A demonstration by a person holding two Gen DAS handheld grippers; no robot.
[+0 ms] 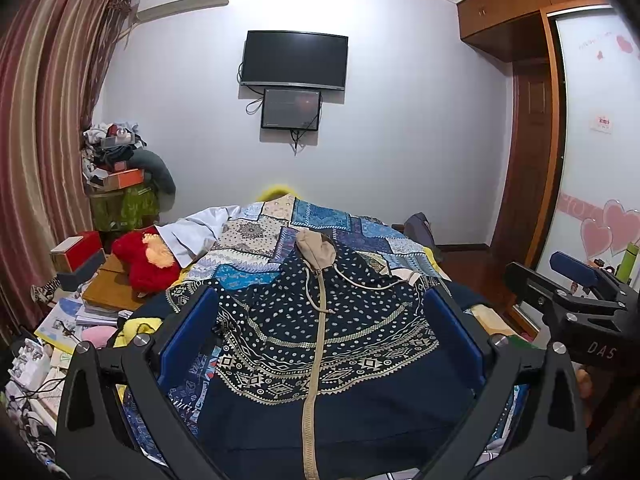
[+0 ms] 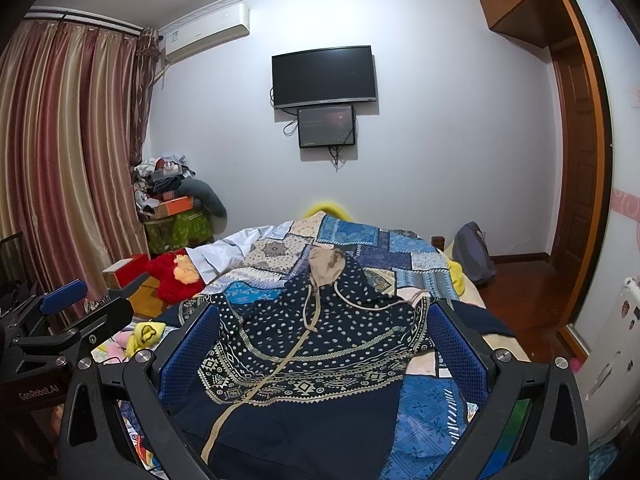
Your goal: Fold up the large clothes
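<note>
A large navy hooded jacket (image 1: 320, 320) with white dots, tan pattern bands and a tan zipper lies spread on the bed, its beige-lined hood (image 1: 316, 252) pointing away from me. It also shows in the right wrist view (image 2: 312, 344). My left gripper (image 1: 320, 312) is open and empty, held above the jacket's near half. My right gripper (image 2: 324, 324) is open and empty too, above the jacket's right part. Each gripper shows at the edge of the other's view: the right one (image 1: 576, 280), the left one (image 2: 76, 304).
The bed carries a blue patchwork quilt (image 1: 320, 220). A red plush toy (image 1: 144, 260) lies at its left edge. Boxes and books (image 1: 80, 280) crowd the floor on the left. A clothes pile (image 1: 116, 160) stands by the curtain. A wardrobe (image 1: 532, 120) is on the right.
</note>
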